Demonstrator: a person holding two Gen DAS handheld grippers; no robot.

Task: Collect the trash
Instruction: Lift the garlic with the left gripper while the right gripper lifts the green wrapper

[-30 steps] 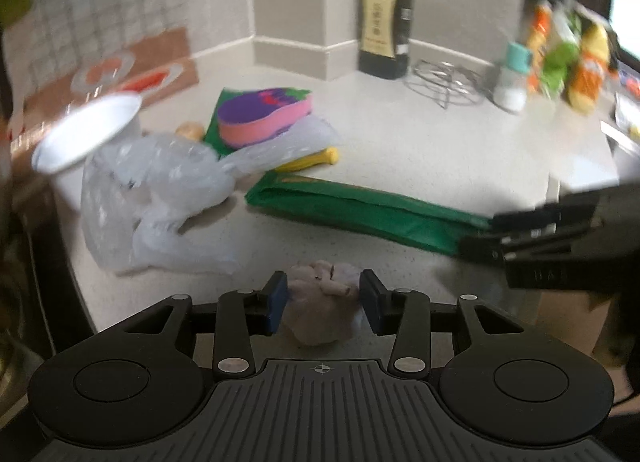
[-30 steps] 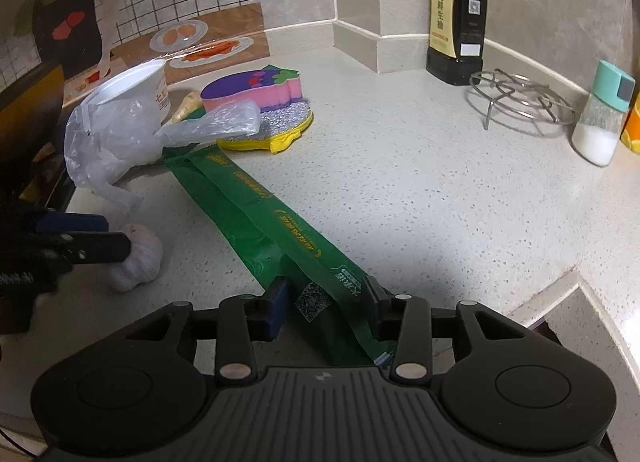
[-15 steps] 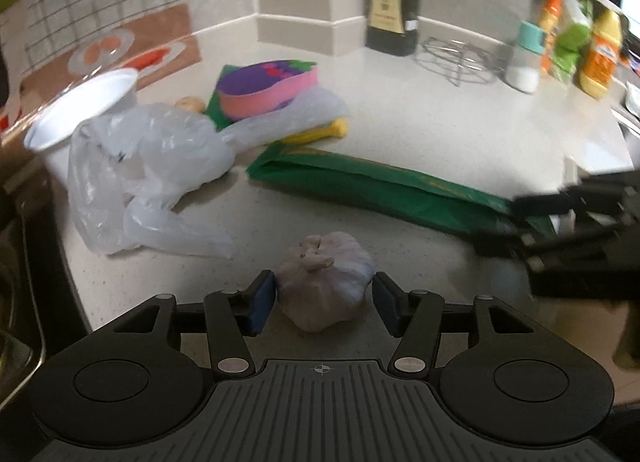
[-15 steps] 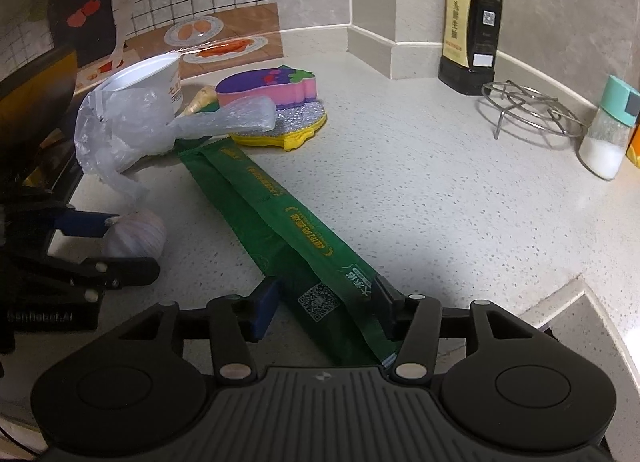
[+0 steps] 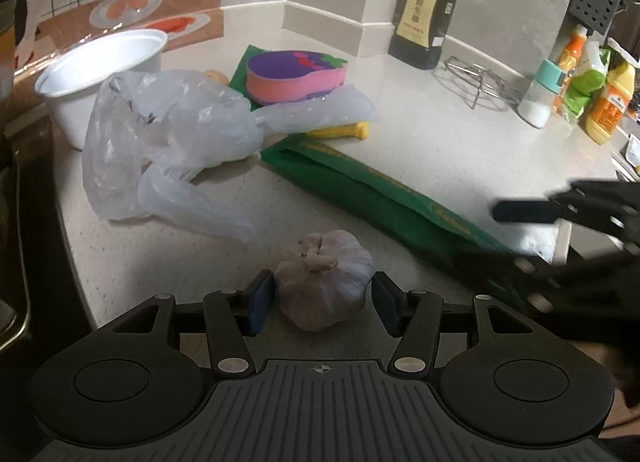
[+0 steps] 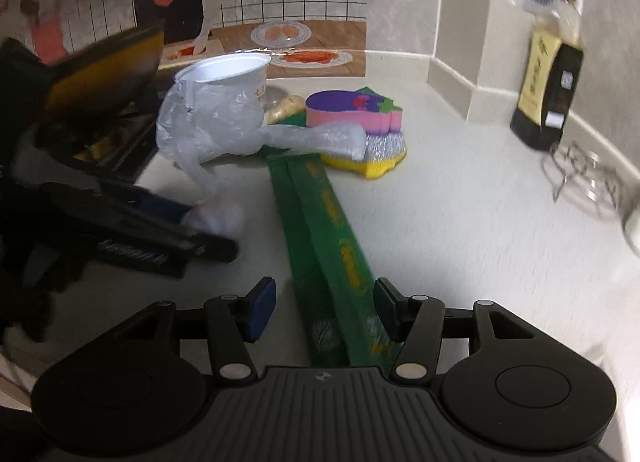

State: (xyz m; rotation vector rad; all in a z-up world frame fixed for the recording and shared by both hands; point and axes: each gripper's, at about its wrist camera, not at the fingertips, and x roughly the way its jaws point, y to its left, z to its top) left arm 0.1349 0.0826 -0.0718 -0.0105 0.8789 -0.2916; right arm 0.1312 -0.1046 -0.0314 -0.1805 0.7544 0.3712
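Trash items lie spread over the pale countertop: a crumpled clear plastic bag beside a white paper cup, and a long green wrapper running from the sponge toward my right side. My left gripper stands wide, its jaws having just opened; a garlic bulb sits on the counter between them, with a gap showing at the right pad, the left pad right at its skin. I judge nothing gripped there. My right gripper is part-open, its jaws having widened earlier in the last second, straddling the near end of the green wrapper; the right pad looks at its edge, though blur prevents confirmation of contact. A dark sauce bottle and wire trivet stand near the back wall.
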